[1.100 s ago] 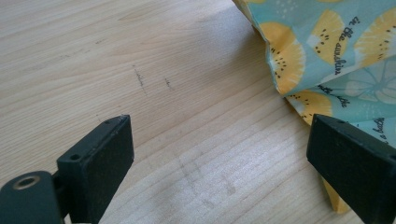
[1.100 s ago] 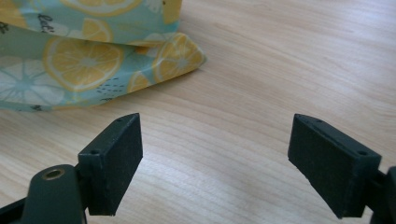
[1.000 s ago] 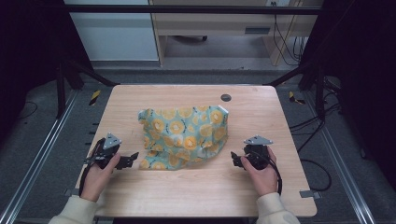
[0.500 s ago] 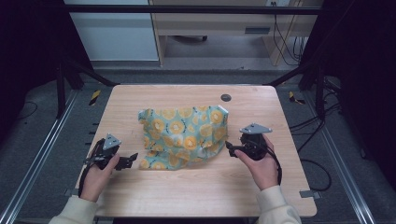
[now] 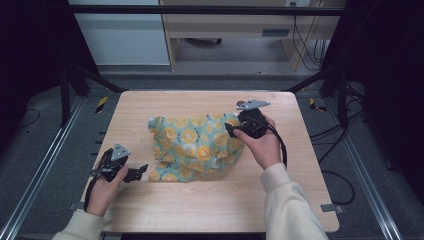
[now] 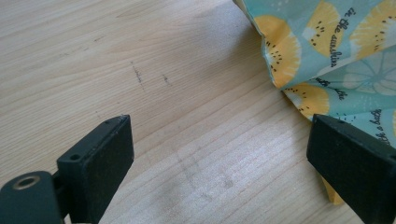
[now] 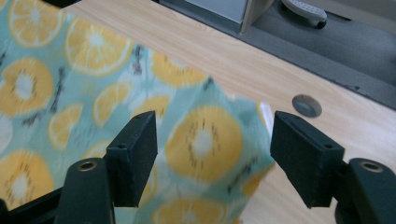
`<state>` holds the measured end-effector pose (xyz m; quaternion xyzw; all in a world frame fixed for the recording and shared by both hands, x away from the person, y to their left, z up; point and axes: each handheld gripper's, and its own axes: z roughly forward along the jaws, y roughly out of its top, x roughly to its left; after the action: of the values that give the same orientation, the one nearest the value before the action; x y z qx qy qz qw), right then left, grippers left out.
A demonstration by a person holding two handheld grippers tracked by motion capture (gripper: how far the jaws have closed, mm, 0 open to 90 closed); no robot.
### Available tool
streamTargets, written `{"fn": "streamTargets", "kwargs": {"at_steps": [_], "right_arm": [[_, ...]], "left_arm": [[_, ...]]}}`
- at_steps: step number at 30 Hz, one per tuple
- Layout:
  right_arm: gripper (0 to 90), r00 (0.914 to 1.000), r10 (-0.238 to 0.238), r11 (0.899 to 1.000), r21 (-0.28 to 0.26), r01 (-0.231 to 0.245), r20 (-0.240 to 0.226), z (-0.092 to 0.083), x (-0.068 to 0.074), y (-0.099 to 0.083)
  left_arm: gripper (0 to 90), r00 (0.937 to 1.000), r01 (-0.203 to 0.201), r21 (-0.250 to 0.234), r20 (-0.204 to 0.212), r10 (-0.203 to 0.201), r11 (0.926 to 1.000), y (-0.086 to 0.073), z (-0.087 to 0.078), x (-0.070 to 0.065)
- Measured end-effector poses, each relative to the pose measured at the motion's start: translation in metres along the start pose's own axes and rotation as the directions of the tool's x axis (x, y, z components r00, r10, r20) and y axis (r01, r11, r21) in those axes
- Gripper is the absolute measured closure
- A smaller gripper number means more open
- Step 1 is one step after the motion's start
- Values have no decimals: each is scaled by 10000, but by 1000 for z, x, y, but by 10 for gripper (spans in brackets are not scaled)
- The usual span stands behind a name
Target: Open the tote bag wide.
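Hovering over the crumpled teal cloth with orange slices [image 5: 197,146], your right gripper [image 7: 212,149] has been closing, seemingly pinching nothing; your left gripper [image 6: 219,172] rests wide apart, empty.

Light wooden desk [image 5: 210,210] with rounded corners, grey grommet [image 7: 307,105] near its far edge. Grey carpeted floor [image 5: 45,165] around desk. Black frame struts [image 5: 75,75] flank desk. Beyond desk: pale wooden furniture [image 5: 225,25], white panel [image 5: 120,35] beside it, cables [image 5: 305,45] hanging. Surroundings left and right of desk dark.

Printed cotton-like cloth [image 5: 195,147], softly creased, lies on a matt, wood-grained table [image 5: 200,210].
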<state>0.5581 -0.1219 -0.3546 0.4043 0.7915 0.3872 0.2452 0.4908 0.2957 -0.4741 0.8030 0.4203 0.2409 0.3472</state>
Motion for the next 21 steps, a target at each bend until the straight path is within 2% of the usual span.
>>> {"fn": "streamTargets", "kwargs": {"at_steps": [3, 6, 8, 10, 11, 14, 15, 17, 21], "right_arm": [[306, 9998, 140, 9995, 276, -136, -142, 13, -4, 13], [307, 9991, 327, 9986, 416, -315, -280, 21, -7, 18], [313, 9964, 601, 9958, 724, -557, -598, 32, -10, 23], [343, 9967, 532, 9926, 1126, -461, -611, 38, -9, 23], [343, 9967, 532, 9926, 1126, -461, -611, 38, -9, 23], [495, 9962, 414, 9896, 1409, -303, -765, 43, -6, 21], [661, 9952, 210, 9889, 1485, -66, -956, 42, -2, 20], [778, 9927, 105, 9886, 1504, 77, -1199, 40, 2, 19], [879, 9883, -21, 9924, 1214, 208, -1524, 32, 11, 19]], "left_arm": [[70, 10000, -40, 18, 35, 40, 10000, 0, 0, -1], [70, 10000, -49, 21, 46, 49, 10000, 1, 0, -1], [71, 9999, -103, 13, 56, 103, 9999, 1, 0, -1], [70, 9999, -102, 3, 48, 102, 9999, 1, 0, -1], [70, 9999, -102, 3, 48, 102, 9999, 1, 0, -1], [71, 9999, -129, -14, 49, 129, 9999, 1, 0, -1], [70, 9999, -140, -16, 57, 140, 9999, 2, 0, -2], [70, 9998, -166, 0, 51, 166, 9999, 2, 0, -2], [71, 9998, -174, 12, 45, 174, 9998, 2, 0, -2]]}}
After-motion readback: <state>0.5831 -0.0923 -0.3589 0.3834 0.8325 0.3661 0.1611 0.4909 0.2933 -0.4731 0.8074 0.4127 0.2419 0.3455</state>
